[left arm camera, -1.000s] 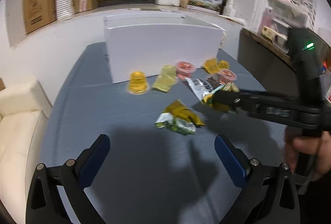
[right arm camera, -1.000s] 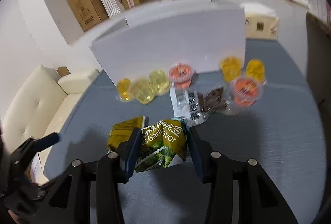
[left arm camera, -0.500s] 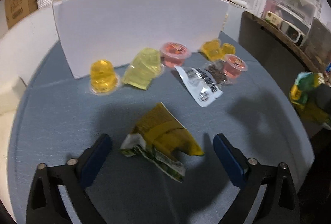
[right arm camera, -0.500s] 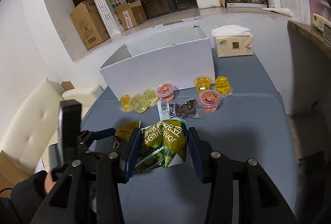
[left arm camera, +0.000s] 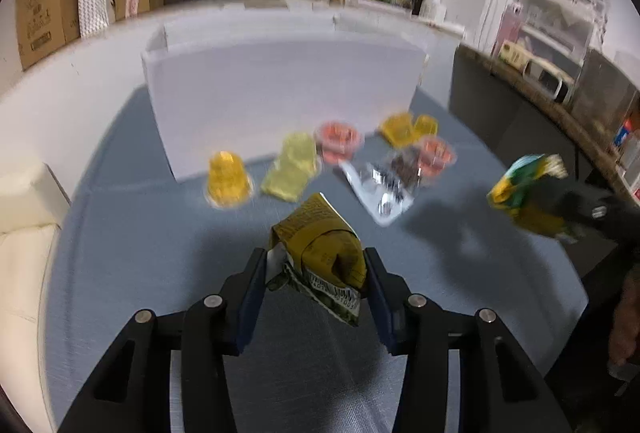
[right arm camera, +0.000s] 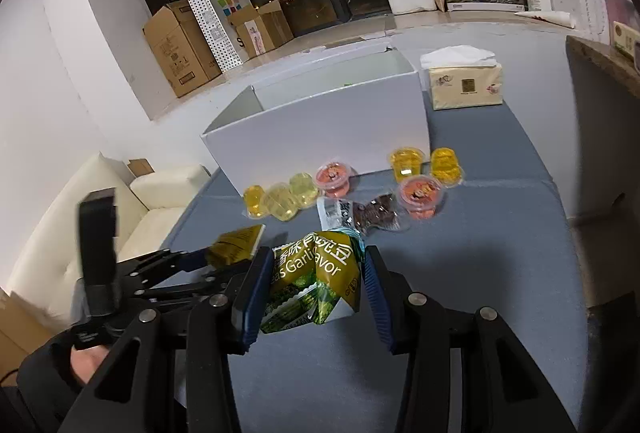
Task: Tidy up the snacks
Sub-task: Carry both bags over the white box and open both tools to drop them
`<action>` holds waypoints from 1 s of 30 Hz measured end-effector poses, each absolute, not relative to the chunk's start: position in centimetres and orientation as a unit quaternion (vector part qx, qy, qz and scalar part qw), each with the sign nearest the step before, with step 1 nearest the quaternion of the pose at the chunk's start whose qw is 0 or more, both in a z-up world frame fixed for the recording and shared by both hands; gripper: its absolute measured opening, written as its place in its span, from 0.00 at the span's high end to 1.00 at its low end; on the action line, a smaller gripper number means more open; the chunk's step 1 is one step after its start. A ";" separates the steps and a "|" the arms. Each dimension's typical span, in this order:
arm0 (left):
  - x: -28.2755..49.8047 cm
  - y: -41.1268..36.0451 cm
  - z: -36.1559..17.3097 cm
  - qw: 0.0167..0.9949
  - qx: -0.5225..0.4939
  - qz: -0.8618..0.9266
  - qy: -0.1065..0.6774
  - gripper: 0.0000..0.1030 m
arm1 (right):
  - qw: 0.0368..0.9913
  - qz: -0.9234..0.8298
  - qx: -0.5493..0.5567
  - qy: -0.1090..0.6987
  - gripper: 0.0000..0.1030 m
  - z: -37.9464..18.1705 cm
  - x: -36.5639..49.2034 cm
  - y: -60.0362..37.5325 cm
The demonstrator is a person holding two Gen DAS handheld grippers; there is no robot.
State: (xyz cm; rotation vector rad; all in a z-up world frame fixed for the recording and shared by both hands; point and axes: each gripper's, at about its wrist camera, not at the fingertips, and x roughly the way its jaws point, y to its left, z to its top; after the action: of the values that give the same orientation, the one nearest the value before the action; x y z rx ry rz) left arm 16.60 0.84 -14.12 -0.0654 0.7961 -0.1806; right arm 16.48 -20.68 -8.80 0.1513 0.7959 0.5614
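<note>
Now each gripper has a snack packet

Left gripper (left arm camera: 316, 273), jaws just closing, pinches the yellow packet (left arm camera: 320, 241) on the blue table (left arm camera: 140, 253); right gripper (right arm camera: 316, 281) clamps the green pea packet (right arm camera: 316, 273) above it, near the white box (right arm camera: 320, 129)

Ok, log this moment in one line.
left gripper: closing on yellow packet | right gripper: holds green packet | box: open | jelly cups: on table
</note>
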 end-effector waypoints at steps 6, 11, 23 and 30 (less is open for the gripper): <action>18.2 2.9 -8.1 0.939 -0.040 -0.080 0.333 0.50 | 0.890 0.276 0.072 0.356 0.52 -5.8 20.0 -19.5; 22.0 4.1 -4.2 0.950 -0.024 -0.063 0.304 0.50 | 0.897 0.279 0.076 0.334 0.52 -3.4 24.3 -18.0; 32.3 6.6 -4.7 0.945 -0.031 -0.044 0.322 0.45 | 0.897 0.264 0.057 0.350 0.52 -3.0 36.5 -14.6; 33.1 6.6 -7.1 0.938 -0.013 -0.024 0.345 0.00 | 0.896 0.246 0.067 0.363 0.07 -4.4 37.9 -14.9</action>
State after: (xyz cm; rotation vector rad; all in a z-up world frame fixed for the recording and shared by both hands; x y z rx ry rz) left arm 33.10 6.60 -7.09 -0.0268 0.7042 -0.0487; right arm 37.88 -14.88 -4.39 0.1386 0.7518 0.5105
